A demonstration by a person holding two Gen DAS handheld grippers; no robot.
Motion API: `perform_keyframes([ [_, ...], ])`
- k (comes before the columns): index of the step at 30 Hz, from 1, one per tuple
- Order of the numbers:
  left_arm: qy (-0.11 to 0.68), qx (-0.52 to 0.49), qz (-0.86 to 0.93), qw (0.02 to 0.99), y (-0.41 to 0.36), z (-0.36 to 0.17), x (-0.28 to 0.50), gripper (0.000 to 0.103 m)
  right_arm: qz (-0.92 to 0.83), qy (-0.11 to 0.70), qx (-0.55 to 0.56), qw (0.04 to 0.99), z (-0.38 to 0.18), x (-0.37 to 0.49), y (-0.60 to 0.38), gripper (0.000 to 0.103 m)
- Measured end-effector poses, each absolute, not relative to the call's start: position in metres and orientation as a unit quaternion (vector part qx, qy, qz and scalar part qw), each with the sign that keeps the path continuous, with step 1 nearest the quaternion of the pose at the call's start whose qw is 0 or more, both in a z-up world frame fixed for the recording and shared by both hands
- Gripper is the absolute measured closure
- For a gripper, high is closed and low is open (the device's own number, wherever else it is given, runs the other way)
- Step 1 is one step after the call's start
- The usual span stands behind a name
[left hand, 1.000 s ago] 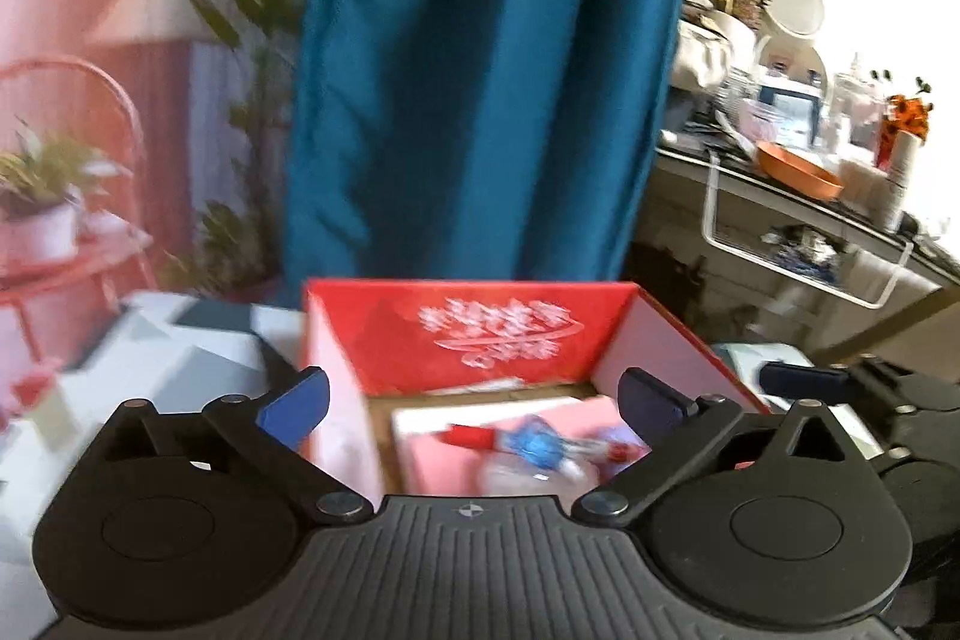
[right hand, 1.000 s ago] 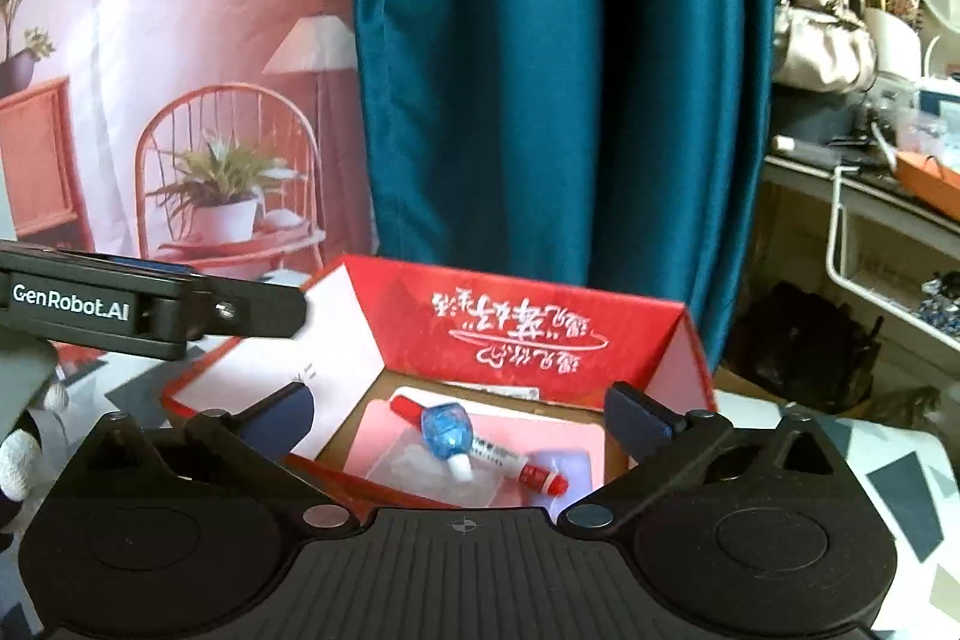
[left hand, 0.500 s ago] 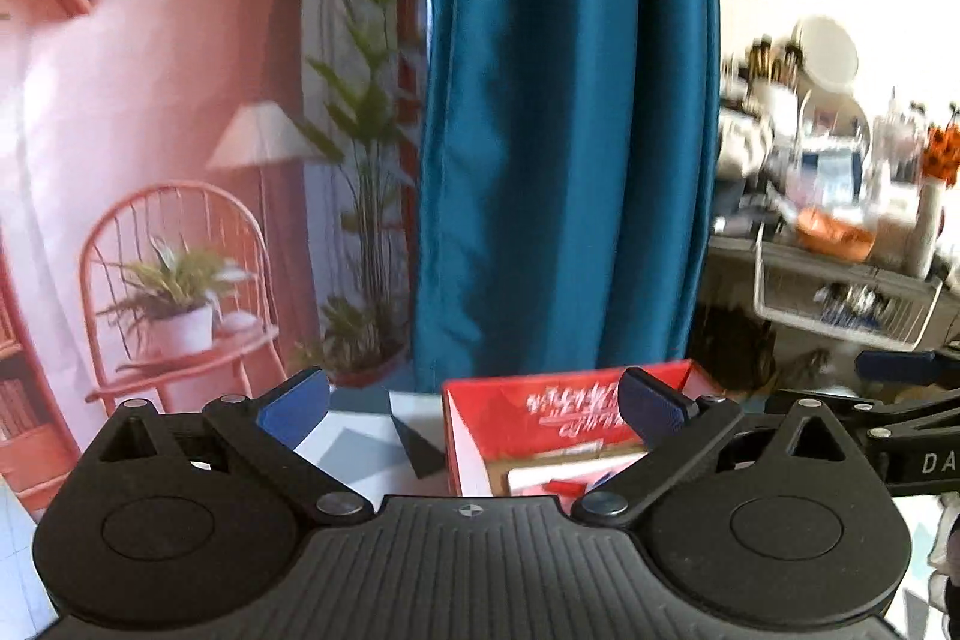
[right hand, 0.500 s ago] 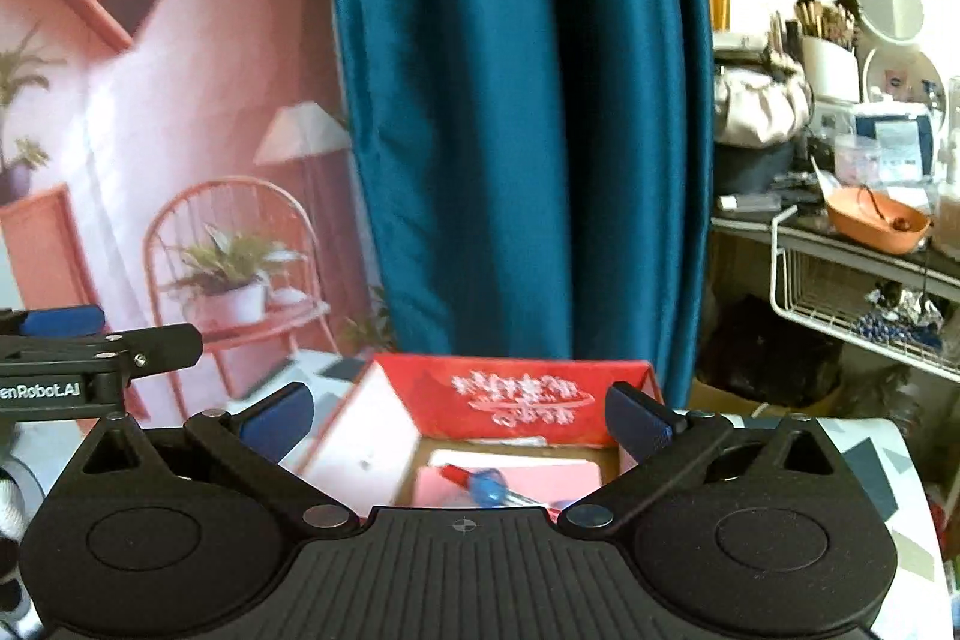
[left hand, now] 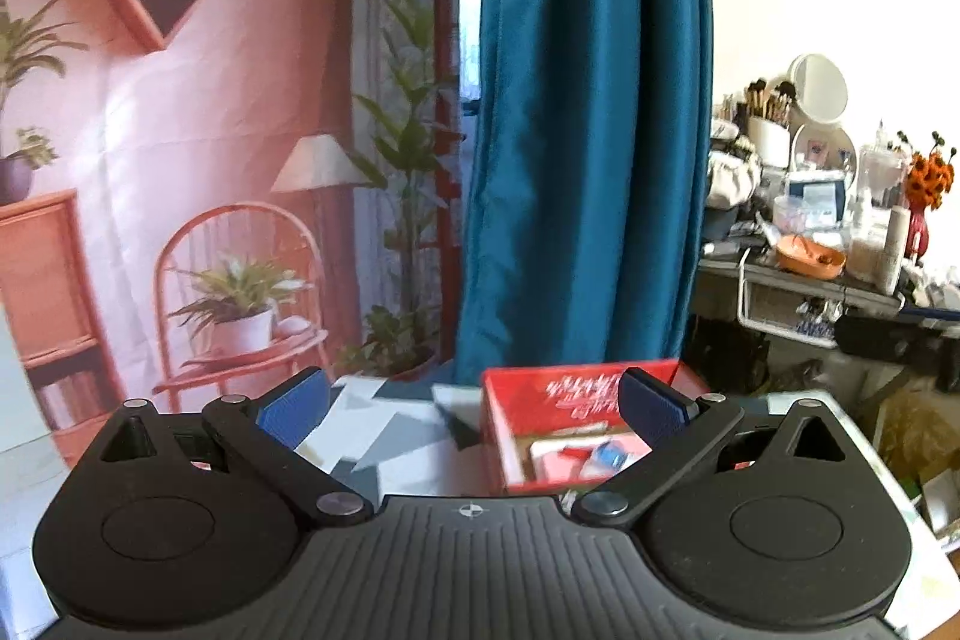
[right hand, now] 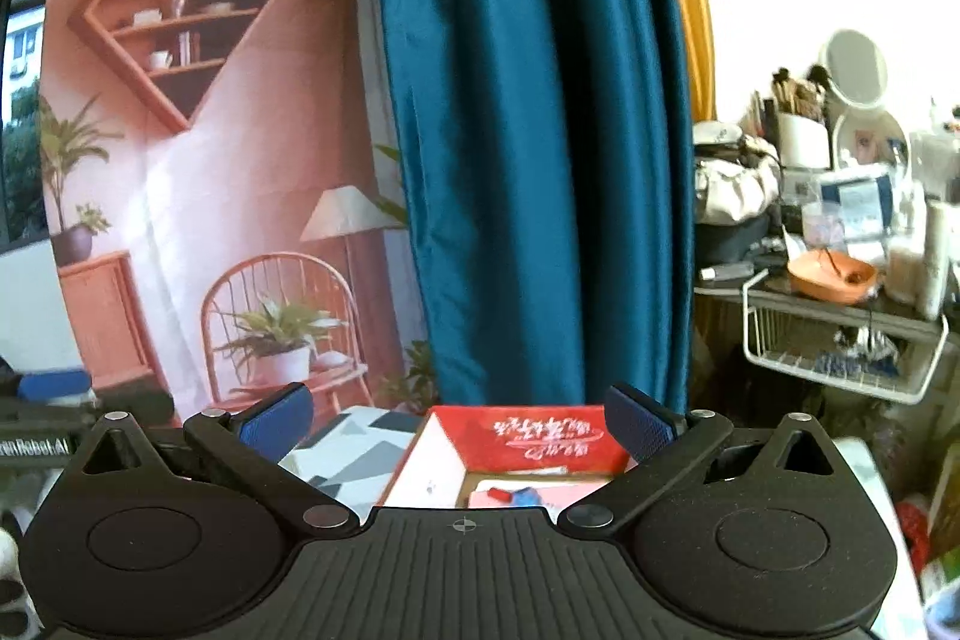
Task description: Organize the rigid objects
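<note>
An open red cardboard box (left hand: 540,394) (right hand: 540,439) with white script on its inner wall sits on a table with a grey and white geometric cloth (left hand: 384,424) (right hand: 342,451). Inside lie a pink sheet (left hand: 558,454) (right hand: 540,493), a red pen (right hand: 497,493) and a small blue item (left hand: 609,454) (right hand: 527,493). My left gripper (left hand: 474,403) is open and empty, held back from and above the box. My right gripper (right hand: 457,418) is open and empty too, the box low between its fingers. The left gripper's body (right hand: 42,445) shows at the right wrist view's left edge.
A teal curtain (left hand: 588,130) (right hand: 528,160) hangs behind the table. A printed backdrop of a room (left hand: 228,130) (right hand: 198,160) stands to its left. At the right is a cluttered shelf with an orange bowl (left hand: 807,256) (right hand: 831,277) and a white wire basket (right hand: 840,358).
Both grippers have pulled back and up from the red box, which now looks smaller and lower in both views. More of the curtain, backdrop and shelf shows. Both stayed open and empty.
</note>
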State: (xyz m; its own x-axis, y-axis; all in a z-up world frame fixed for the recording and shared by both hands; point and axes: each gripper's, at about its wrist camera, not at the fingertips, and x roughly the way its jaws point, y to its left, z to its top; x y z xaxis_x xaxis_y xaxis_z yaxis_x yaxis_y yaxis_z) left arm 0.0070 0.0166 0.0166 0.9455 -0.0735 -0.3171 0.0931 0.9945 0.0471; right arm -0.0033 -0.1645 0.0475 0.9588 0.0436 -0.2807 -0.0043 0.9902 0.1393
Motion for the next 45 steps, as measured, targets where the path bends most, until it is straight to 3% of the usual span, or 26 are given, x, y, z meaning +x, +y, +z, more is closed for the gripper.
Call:
perform_keyframes([
  [10, 0.162, 0.027, -0.016, 0.986, 0.025, 0.007, -0.008, 0.0, -0.004, 0.164, 0.054, 0.985, 0.023, -0.024, -0.152, 0.0],
  [45, 0.167, 0.022, 0.007, 0.986, 0.023, 0.003, -0.016, 0.0, -0.018, 0.173, 0.046, 0.984, 0.017, -0.016, -0.149, 0.0],
])
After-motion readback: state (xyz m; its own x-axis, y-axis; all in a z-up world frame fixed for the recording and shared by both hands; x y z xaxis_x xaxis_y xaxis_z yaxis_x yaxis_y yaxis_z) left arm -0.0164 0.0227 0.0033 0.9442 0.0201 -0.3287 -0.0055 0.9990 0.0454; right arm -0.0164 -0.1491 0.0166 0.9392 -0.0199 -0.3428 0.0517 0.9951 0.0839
